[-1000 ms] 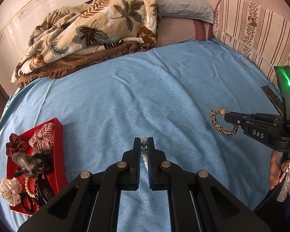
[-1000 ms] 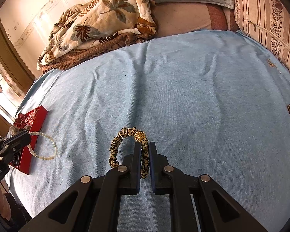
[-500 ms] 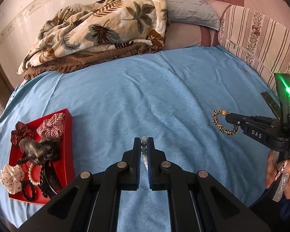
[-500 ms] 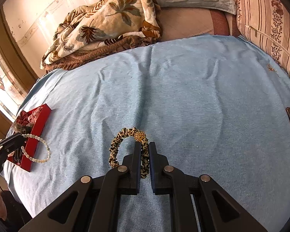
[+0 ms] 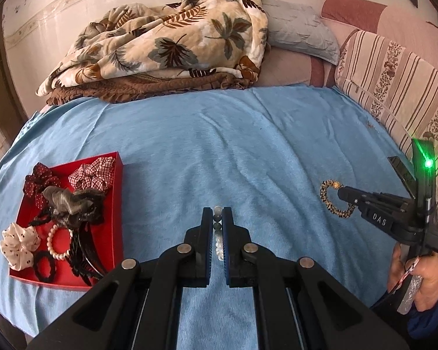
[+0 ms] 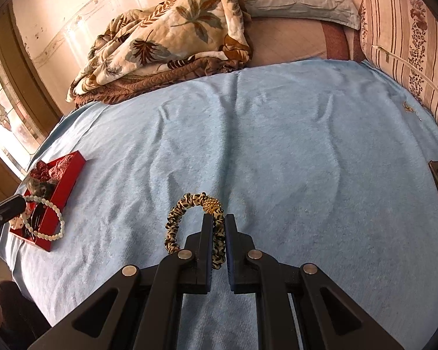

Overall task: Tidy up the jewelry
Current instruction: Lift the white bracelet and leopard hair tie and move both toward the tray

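We have the left gripper (image 5: 217, 218) clenched on a pale bead bracelet (image 6: 48, 218); in its own view the beads show only as a short column pinched between the fingers, while the right wrist view shows the rest of the loop hanging free below the tips. The red tray (image 5: 115, 204), already crowded with scrunchies and a pearl bracelet (image 5: 58, 242), sits low and to the left of that tool, and from the right camera the dangling loop seems to overlap the tray's near wall, though we cannot tell whether it is above the tray or only in front of it.

The right gripper (image 6: 218, 233) grasps the leopard-print scrunchie (image 6: 178, 221) by its right side, just below the gold bead, over the blue bedspread (image 6: 277, 145), with the tray far off to its left.

To finish this step well, we should carry the left tool further left until the whole loop hangs inside the walls, lower it until the beads rest on the pile, then let go. The right tool should wait its turn, so the two do not crowd each other.
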A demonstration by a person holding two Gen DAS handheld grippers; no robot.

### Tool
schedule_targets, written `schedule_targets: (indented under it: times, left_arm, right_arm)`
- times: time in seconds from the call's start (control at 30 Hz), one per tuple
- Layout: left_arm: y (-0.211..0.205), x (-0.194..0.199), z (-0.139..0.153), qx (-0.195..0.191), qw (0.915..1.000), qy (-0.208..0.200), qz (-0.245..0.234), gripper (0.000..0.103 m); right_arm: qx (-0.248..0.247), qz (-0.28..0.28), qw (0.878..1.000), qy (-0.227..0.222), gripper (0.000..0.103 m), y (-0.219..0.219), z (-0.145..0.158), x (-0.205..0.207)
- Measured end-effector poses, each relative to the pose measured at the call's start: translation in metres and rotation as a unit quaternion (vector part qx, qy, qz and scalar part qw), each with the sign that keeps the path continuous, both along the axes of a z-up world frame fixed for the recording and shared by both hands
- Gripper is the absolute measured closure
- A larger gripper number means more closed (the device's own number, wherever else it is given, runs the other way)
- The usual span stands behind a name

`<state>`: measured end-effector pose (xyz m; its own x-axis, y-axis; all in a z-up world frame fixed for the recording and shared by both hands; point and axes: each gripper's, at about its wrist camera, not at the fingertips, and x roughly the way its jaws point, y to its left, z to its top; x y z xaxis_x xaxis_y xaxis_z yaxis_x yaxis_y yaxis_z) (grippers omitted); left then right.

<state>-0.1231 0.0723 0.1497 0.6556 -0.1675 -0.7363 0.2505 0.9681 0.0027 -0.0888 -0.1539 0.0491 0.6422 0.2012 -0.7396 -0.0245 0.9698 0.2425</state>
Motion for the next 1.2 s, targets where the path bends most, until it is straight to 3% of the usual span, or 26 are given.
schedule_targets:
  times: [0.33, 0.63, 1.2]
  left_arm:
    - [0.004, -0.016, 0.005, -0.008, 1.0000, -0.004, 0.002, 0.097]
    - [0.011, -0.027, 0.011, -0.015, 0.9998, -0.011, 0.010, 0.097]
    - [0.038, -0.047, 0.021, -0.019, 0.9986, -0.029, 0.041, 0.097]
  right_arm:
    - [-0.024, 0.017, 1.000, -0.006, 0.095, 0.018, 0.013, -0.008]
    - [-0.012, 0.018, 0.999, -0.030, 0.094, 0.023, 0.046, -0.022]
    - [-0.004, 0.054, 0.997, -0.057, 0.094, 0.073, 0.069, -0.052]
